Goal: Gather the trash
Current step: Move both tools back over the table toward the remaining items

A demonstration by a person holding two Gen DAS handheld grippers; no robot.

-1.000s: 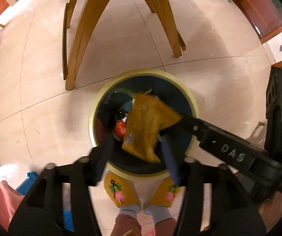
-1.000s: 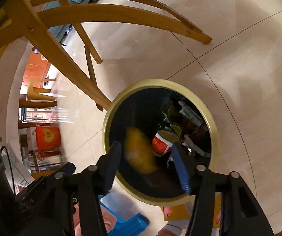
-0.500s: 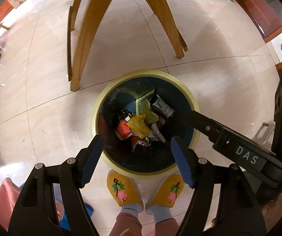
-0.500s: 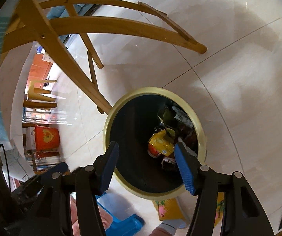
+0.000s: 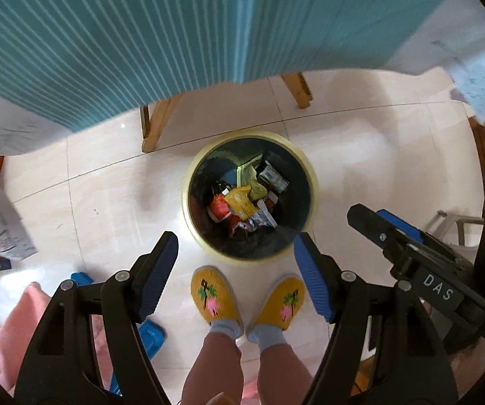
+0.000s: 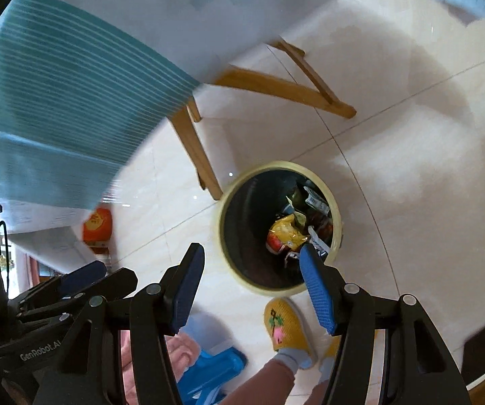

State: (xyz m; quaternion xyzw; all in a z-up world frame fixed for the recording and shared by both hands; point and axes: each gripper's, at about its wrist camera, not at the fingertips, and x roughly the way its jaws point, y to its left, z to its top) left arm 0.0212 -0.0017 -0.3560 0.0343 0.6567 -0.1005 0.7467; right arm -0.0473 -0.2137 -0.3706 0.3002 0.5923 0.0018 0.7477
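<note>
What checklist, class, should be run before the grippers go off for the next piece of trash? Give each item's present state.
1. Left gripper empty, jaws apart: ok.
2. Right gripper empty, jaws apart: ok.
3. Yellow packet lying inside the bin: ok.
4. Bin upright on the floor: ok.
5. Slippers clear of the bin: ok, just beside it.
6. Next piece of trash located: cannot tell, none identifiable in either view.
</note>
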